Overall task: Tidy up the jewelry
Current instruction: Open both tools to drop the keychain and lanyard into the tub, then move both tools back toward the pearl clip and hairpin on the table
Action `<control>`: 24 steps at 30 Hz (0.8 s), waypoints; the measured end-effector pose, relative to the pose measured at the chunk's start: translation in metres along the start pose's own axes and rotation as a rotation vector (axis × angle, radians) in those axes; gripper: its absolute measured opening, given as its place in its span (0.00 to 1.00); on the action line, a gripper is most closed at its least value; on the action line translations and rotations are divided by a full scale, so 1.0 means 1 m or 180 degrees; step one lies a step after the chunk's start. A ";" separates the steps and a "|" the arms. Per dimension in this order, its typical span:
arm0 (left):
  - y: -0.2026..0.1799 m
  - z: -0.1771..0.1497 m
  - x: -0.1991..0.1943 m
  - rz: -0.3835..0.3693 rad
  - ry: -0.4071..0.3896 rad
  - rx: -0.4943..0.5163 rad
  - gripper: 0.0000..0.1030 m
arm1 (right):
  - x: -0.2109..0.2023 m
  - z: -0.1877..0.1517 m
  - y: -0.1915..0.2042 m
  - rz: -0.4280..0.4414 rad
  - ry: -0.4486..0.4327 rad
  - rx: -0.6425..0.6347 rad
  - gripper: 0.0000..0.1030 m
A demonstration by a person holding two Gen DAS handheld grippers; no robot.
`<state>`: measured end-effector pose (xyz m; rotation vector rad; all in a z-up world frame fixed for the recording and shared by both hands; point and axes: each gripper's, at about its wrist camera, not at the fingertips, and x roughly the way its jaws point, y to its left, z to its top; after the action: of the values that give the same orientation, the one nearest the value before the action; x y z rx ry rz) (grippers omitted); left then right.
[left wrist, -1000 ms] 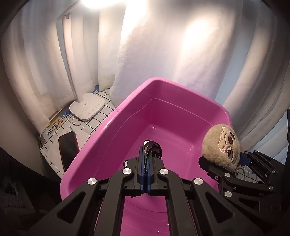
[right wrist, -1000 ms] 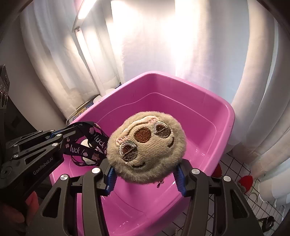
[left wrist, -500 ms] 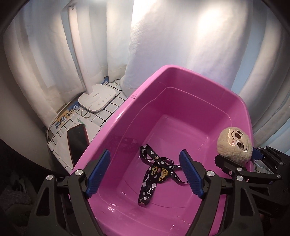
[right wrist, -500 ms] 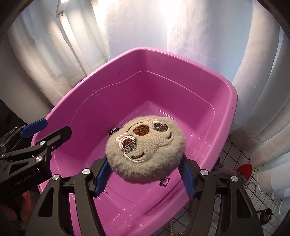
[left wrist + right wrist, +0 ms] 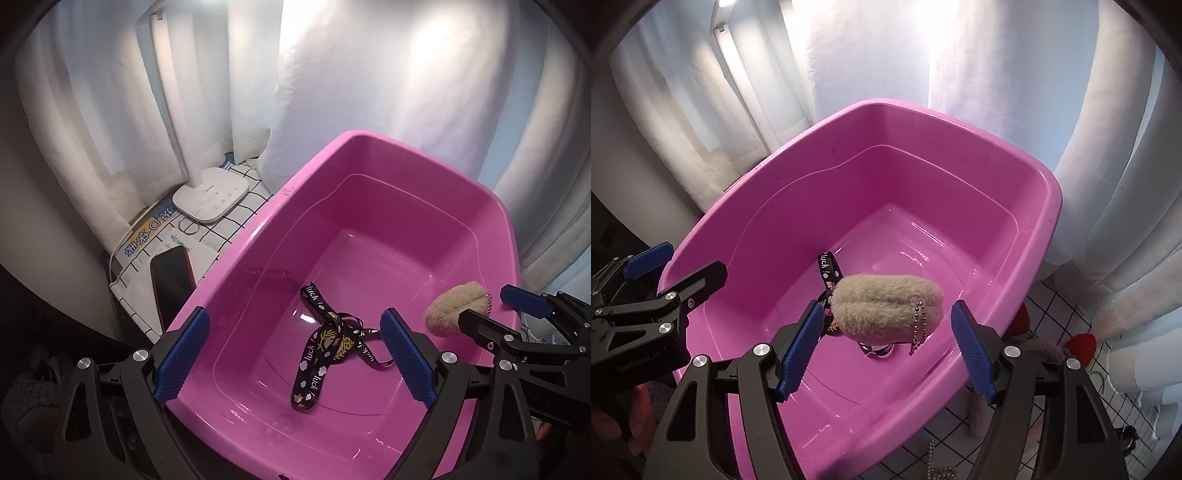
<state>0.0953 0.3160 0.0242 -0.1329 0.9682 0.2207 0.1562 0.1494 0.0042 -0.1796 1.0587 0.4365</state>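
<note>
A pink plastic tub (image 5: 436, 162) (image 5: 1049, 221) fills both views. On its floor lies a black printed lanyard (image 5: 325, 339) (image 5: 827, 269), with nothing gripping it. My left gripper (image 5: 293, 356) (image 5: 670, 275) hovers over the tub's near side, its jaws opening wide and nothing between them. A beige plush keychain (image 5: 886, 310) (image 5: 456, 308) with a bead chain has tipped edge-on between the blue pads (image 5: 799, 349) of my right gripper (image 5: 886, 349) (image 5: 517, 310). Those jaws are opening too, and a gap shows on each side of the plush.
Left of the tub, a white lamp base (image 5: 210, 199), a metal ring (image 5: 188, 226) and a dark phone (image 5: 171, 273) rest on a checked cloth. Right of the tub lie red items (image 5: 1080, 343) and a bead chain (image 5: 938, 469). White curtains hang close behind.
My left gripper went from shut on the lanyard to wide open; the lanyard now lies in the tub. The right jaws widened and the plush tipped forward, loose between the pads.
</note>
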 end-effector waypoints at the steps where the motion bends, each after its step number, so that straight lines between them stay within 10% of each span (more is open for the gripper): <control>1: 0.000 -0.001 -0.001 0.0006 -0.0002 -0.0004 0.89 | -0.001 0.000 0.000 0.0002 -0.0013 0.0005 0.66; 13: -0.016 -0.014 -0.026 -0.0017 -0.0130 -0.0022 0.90 | -0.045 -0.025 -0.023 0.0111 -0.0355 0.0231 0.66; 24: -0.091 -0.052 -0.074 -0.0453 -0.0277 0.0119 0.91 | -0.121 -0.114 -0.084 -0.0083 -0.0770 0.0723 0.66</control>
<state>0.0356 0.2073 0.0574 -0.1560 0.8719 0.0769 0.0505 0.0019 0.0490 0.0606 0.8591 0.3027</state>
